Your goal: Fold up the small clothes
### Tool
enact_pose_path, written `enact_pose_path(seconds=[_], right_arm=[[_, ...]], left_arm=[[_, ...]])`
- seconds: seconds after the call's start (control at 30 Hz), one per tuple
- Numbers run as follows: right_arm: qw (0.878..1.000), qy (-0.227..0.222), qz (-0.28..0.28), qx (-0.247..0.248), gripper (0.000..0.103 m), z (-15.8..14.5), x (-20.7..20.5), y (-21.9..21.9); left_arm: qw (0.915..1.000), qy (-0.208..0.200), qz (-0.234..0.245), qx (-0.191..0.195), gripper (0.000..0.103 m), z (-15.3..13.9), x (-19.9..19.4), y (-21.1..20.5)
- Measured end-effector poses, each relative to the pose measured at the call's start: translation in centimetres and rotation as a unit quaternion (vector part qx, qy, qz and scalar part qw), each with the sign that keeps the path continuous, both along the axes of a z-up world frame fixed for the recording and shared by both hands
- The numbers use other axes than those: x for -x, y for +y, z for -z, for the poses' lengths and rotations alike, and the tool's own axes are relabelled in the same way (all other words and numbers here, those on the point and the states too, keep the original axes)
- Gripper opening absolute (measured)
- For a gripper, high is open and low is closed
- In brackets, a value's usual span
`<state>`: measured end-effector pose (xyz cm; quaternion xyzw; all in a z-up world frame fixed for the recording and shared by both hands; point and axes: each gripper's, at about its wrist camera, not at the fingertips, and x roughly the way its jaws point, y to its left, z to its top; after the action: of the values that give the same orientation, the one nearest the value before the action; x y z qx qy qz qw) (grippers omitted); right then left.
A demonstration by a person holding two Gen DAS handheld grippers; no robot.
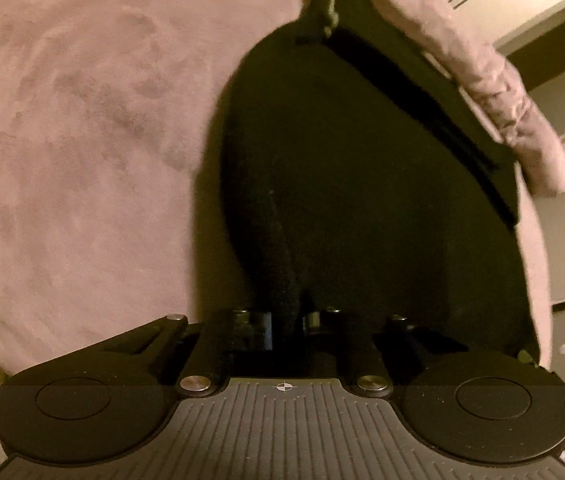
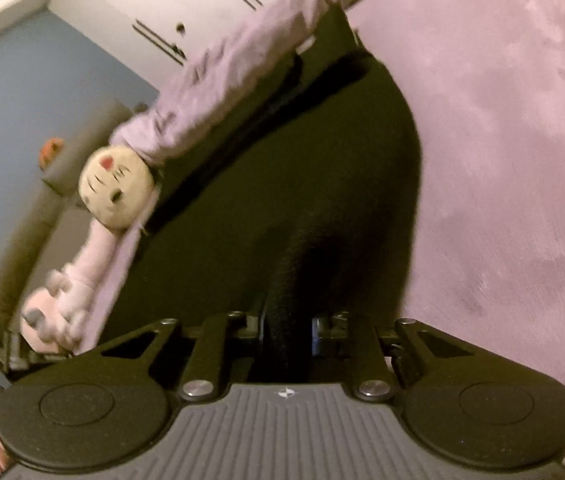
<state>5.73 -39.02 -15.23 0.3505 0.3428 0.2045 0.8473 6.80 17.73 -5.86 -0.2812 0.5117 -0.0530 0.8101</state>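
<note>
A small black fabric garment (image 1: 362,184) is seen spread on a pinkish-mauve plush bed cover (image 1: 82,120), a fold of its near edge pinched by the left hand-held gripper (image 1: 287,326). Another bunched fold is clamped in the right hand-held gripper (image 2: 286,328). A cream plush cat toy (image 2: 116,188) is pictured at the cover's rumpled edge.

Our right gripper (image 2: 285,330) pinched a bunched fold of the black garment (image 2: 282,152); garment spread over the pink blanket (image 2: 502,120), a plush toy (image 2: 116,190) beside its left edge
</note>
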Motion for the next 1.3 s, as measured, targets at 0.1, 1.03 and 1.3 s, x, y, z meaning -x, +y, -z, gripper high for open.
enact_pose_path(seconds=[0.1, 1.03, 1.3], right_arm=[[0.999, -0.023, 0.011, -0.029, 0.018, -1.5, -0.2, -0.7], [0.975, -0.073, 0.176, 0.117, 0.047, -7.6, -18.2, 0.7], [0.955, -0.097, 0.025, 0.279, 0.065, -5.7, -18.3, 3.1]], left_arm=[[0.9992, -0.033, 0.001, 0.021, 0.013, -2.2, -0.5, -0.3], [0.9863, -0.104, -0.103, -0.075, 0.045, -4.9, -18.8, 0.1], [0.9864, -0.122, -0.014, -0.109, 0.092, -3.1, -16.2, 1.8]])
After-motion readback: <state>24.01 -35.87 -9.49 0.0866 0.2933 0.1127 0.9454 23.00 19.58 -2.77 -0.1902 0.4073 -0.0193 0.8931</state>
